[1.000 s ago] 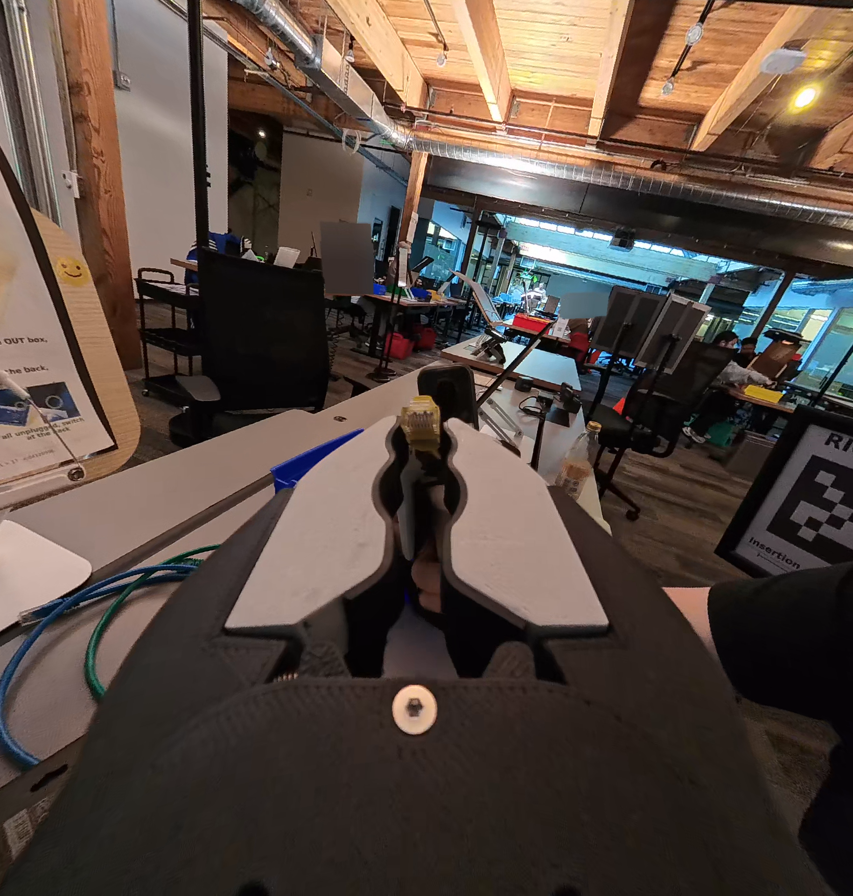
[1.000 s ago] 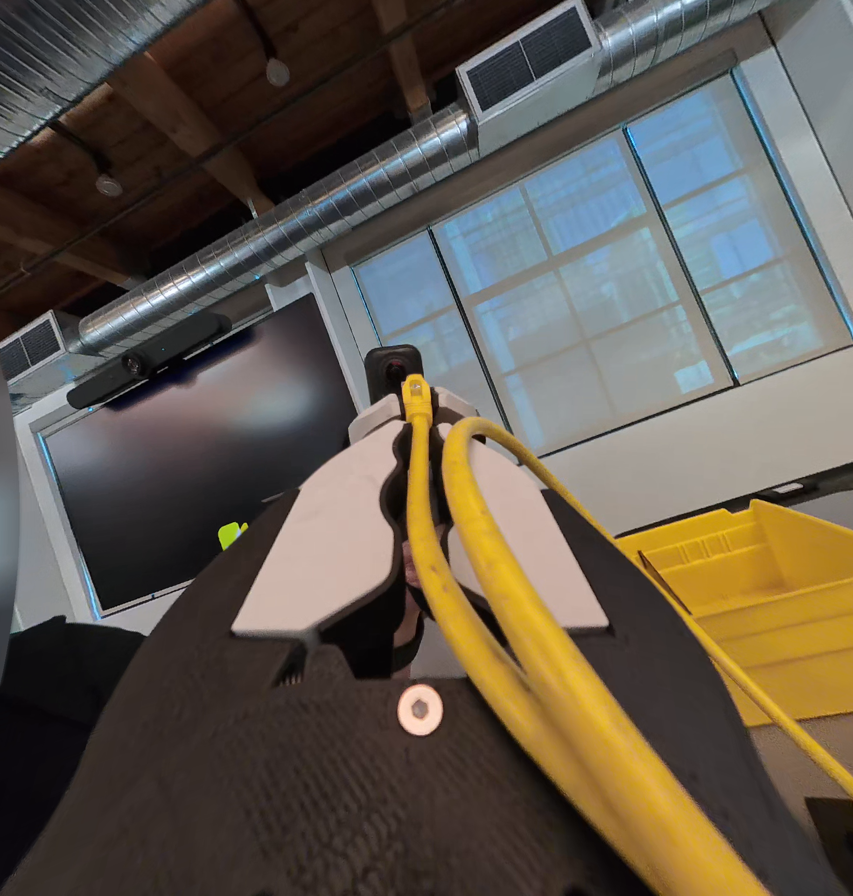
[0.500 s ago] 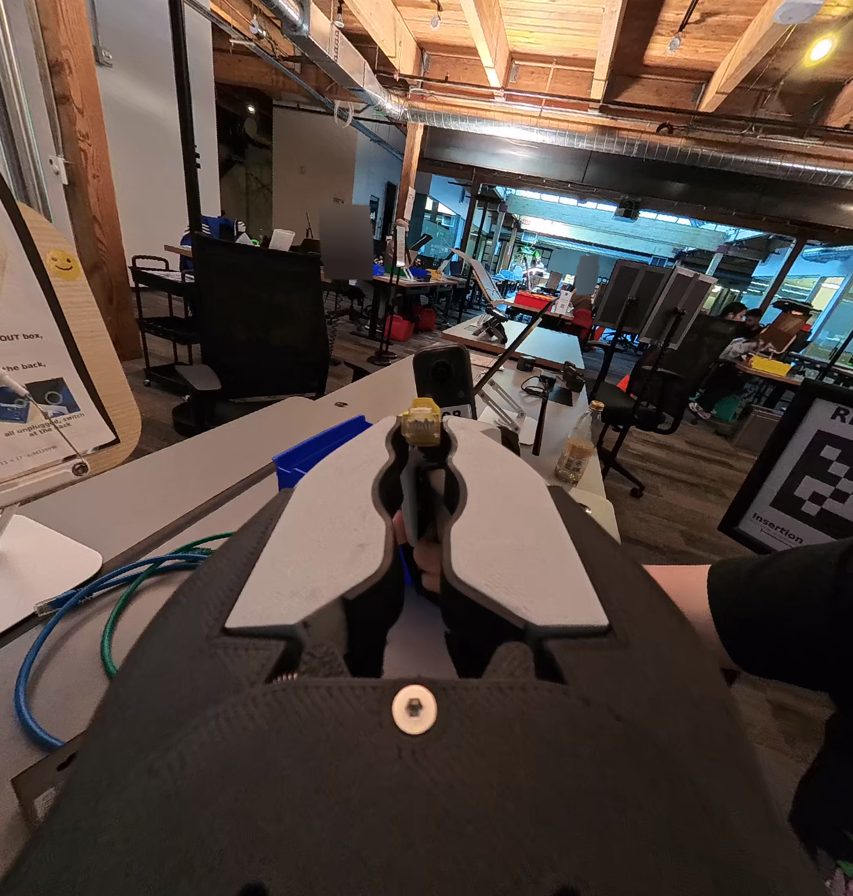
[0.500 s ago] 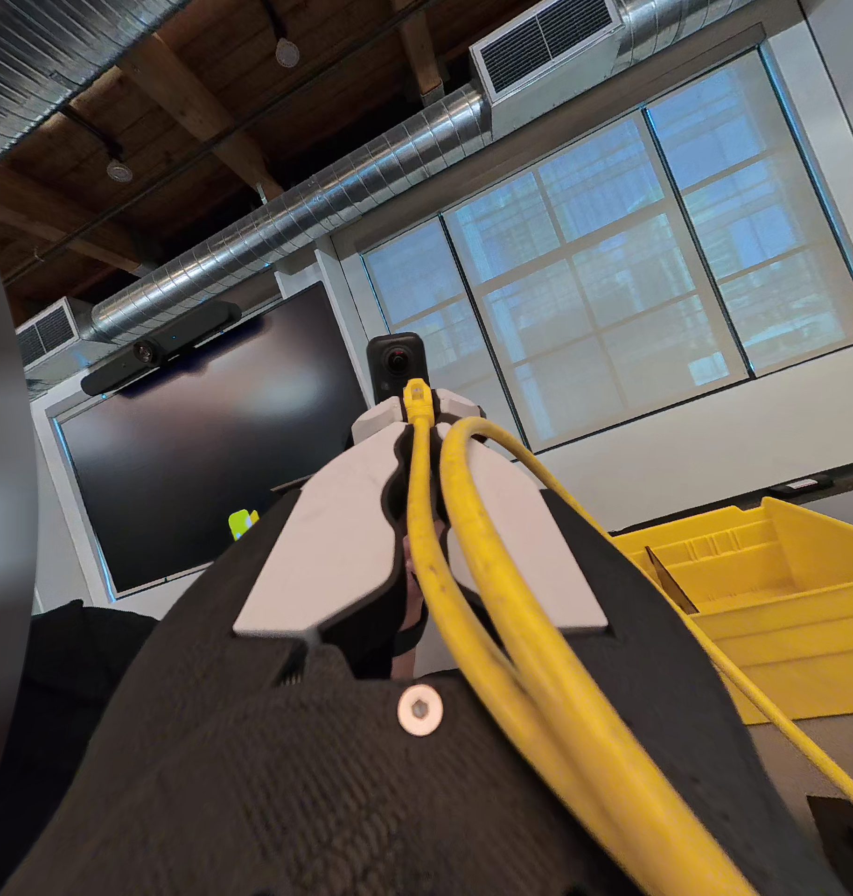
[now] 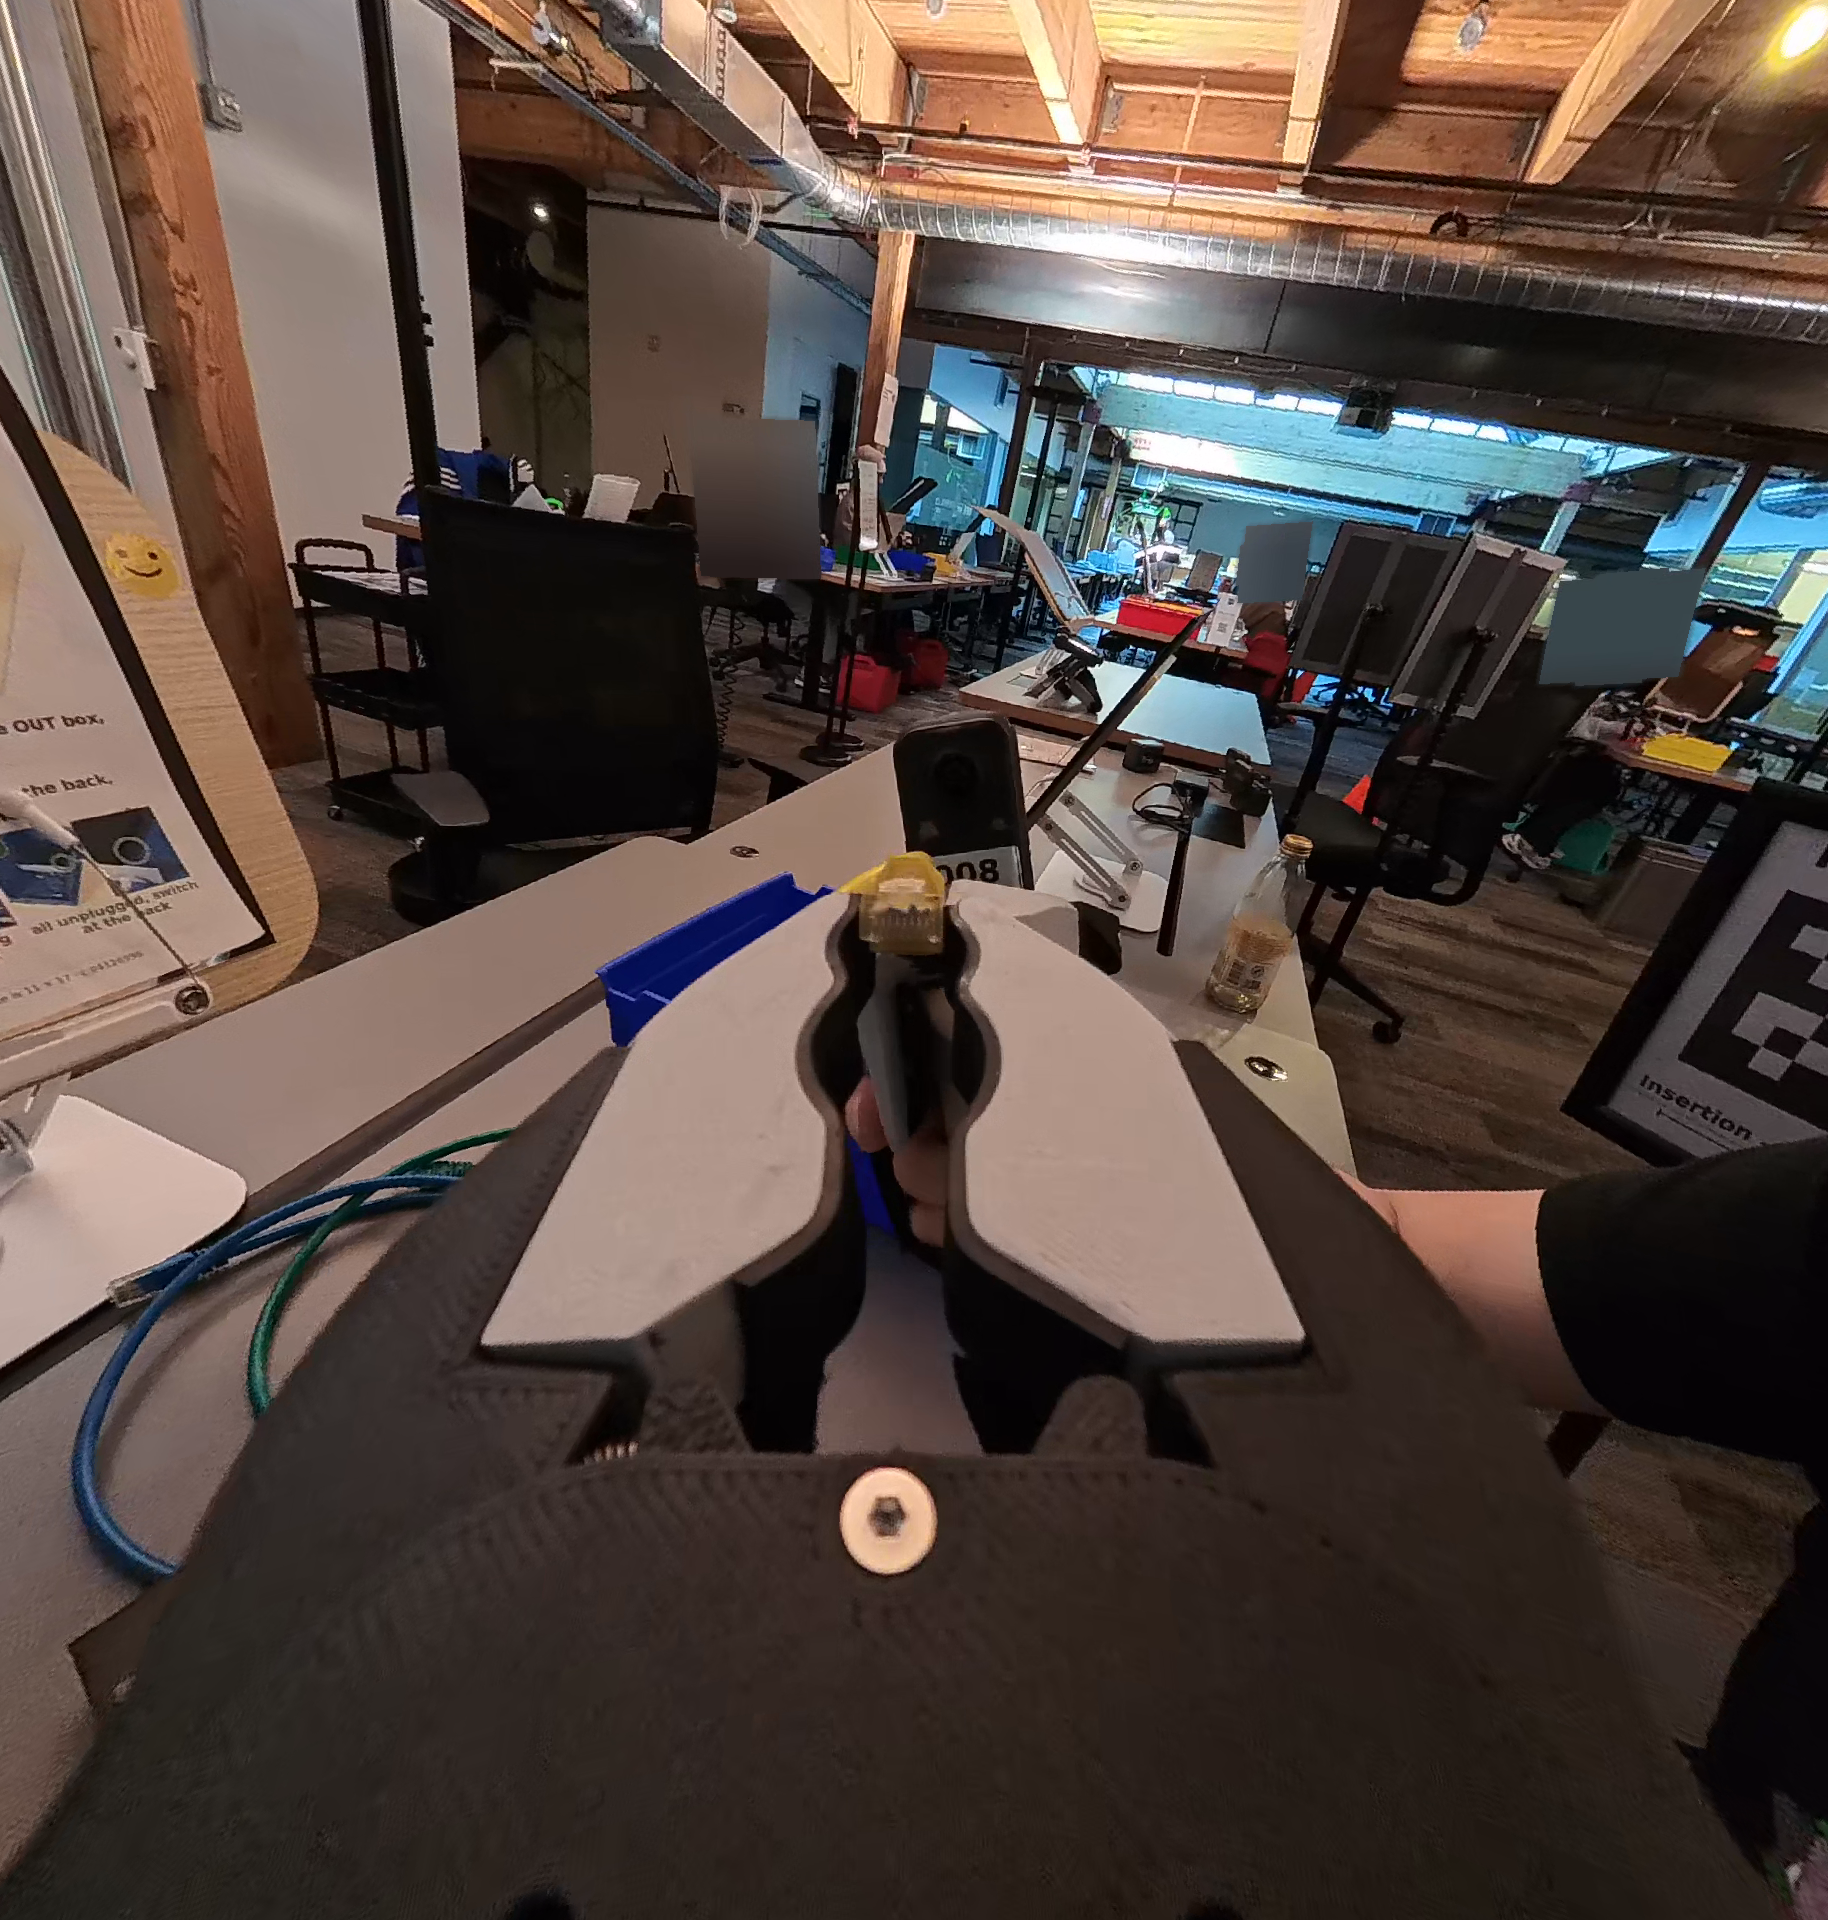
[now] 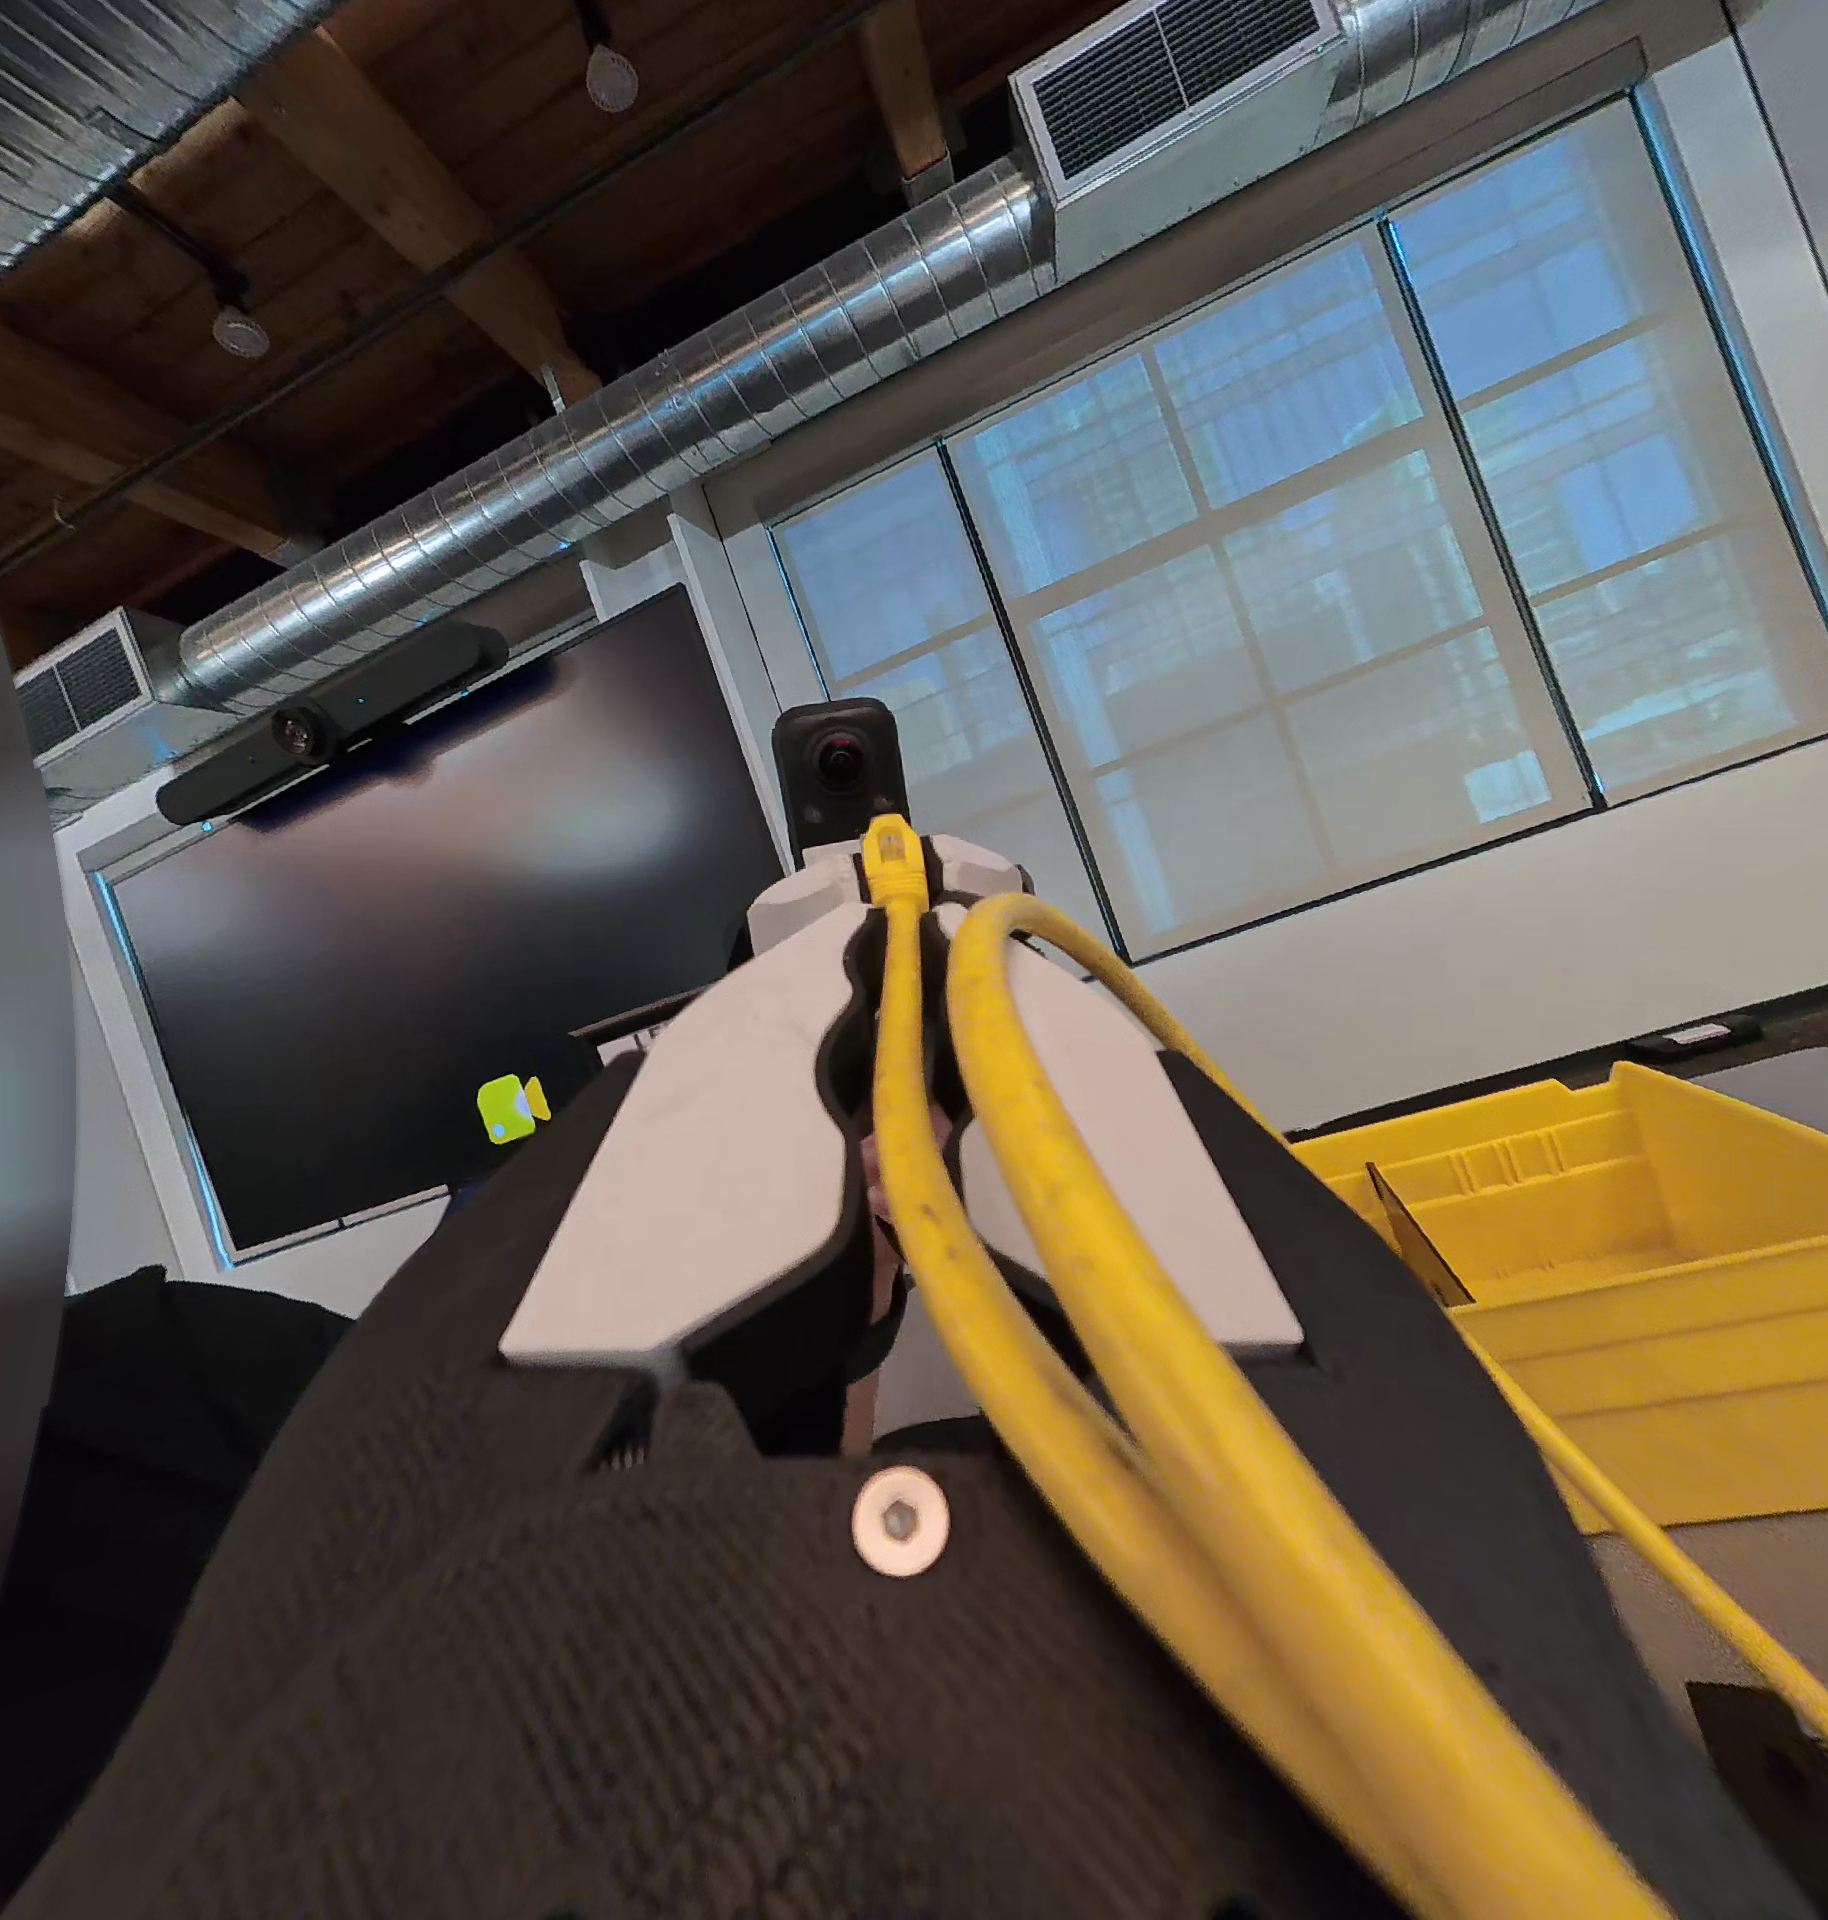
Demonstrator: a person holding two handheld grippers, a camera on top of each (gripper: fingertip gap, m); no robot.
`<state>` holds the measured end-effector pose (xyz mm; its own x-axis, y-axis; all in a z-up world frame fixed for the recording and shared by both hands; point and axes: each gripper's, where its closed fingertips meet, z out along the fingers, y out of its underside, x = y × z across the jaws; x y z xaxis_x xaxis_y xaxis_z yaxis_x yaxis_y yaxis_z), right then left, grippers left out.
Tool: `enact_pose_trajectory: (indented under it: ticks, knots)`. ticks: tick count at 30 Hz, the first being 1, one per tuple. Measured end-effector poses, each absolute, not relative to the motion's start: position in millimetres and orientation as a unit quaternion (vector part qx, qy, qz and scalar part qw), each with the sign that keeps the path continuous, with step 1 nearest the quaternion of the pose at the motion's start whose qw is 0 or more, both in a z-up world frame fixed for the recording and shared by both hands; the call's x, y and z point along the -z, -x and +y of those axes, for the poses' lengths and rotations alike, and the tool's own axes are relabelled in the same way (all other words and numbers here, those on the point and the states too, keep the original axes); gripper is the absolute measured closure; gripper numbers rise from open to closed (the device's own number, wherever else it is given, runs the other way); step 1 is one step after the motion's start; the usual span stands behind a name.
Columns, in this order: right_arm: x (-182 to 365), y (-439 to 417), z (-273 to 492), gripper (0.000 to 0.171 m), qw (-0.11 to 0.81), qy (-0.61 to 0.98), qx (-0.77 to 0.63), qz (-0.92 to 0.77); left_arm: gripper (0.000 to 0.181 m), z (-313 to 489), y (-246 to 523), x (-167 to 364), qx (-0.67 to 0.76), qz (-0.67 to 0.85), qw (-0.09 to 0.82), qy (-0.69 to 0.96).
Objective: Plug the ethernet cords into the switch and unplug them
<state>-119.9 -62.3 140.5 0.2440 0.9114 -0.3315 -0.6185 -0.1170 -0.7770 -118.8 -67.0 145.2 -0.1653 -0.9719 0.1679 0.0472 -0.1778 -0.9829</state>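
My left gripper (image 5: 902,935) is shut on a yellow ethernet plug (image 5: 902,914) at its fingertips. My right gripper (image 6: 894,894) is shut on the same yellow cord just behind its plug (image 6: 892,862). The yellow cord (image 6: 1035,1195) runs back between the right fingers and loops over the gripper body. The two grippers meet tip to tip: the right one's camera (image 5: 957,800) stands just behind the plug, and the left one's camera (image 6: 837,769) shows in the right wrist view. A blue cord (image 5: 151,1351) and a green cord (image 5: 286,1278) lie on the grey table. No switch is in view.
A blue bin (image 5: 702,951) sits on the table behind the left gripper, a yellow bin (image 6: 1616,1247) at the right. A sign on a white stand (image 5: 79,1174) is at the left, a bottle (image 5: 1253,935) and a framed marker sign (image 5: 1772,997) at the right. A person's sleeve (image 5: 1699,1299) reaches in.
Both grippers have drifted a little together and tilted slightly down, tips still joined on the yellow plug. Both grips are unchanged.
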Motion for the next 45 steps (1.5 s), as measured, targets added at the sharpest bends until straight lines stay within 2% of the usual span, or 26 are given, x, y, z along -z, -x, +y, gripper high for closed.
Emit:
enact_pose_trajectory:
  ticks: [4, 7, 8, 13, 18, 21, 29, 33, 42, 45]
  knots:
    - [-139, 118, -60, 0.164, 0.648, 0.456, -0.589, -0.159, 0.167, -62, 119, -142, 0.574, 0.482, 0.441, 0.494]
    - [-142, 111, -60, 0.164, 0.659, 0.457, -0.576, -0.16, 0.126, -45, 133, -144, 0.537, 0.472, 0.462, 0.524]
    - [-144, 107, -61, 0.164, 0.668, 0.459, -0.563, -0.162, 0.12, -38, 141, -145, 0.526, 0.463, 0.47, 0.536]
    - [-165, 82, -72, 0.164, 0.713, 0.457, -0.5, -0.183, 0.117, -2, 173, -134, 0.446, 0.416, 0.501, 0.614]
    - [-193, 63, -103, 0.164, 0.724, 0.433, -0.491, -0.217, 0.115, -6, 148, -69, 0.365, 0.51, 0.425, 0.652]
    - [-207, 53, -124, 0.164, 0.731, 0.412, -0.489, -0.238, 0.116, 10, 120, -25, 0.277, 0.609, 0.392, 0.631]
    - [-225, 37, -157, 0.164, 0.741, 0.373, -0.493, -0.264, 0.105, 51, 101, 78, 0.035, 0.821, 0.222, 0.524]
    - [-227, 31, -161, 0.164, 0.741, 0.37, -0.493, -0.267, 0.094, 76, 99, 109, -0.034, 0.854, 0.173, 0.489]
    - [-226, 26, -160, 0.164, 0.735, 0.368, -0.501, -0.269, 0.078, 99, 114, 160, -0.068, 0.858, 0.06, 0.506]
    - [-225, 26, -159, 0.164, 0.733, 0.369, -0.503, -0.27, 0.082, 98, 119, 160, -0.078, 0.844, 0.046, 0.528]
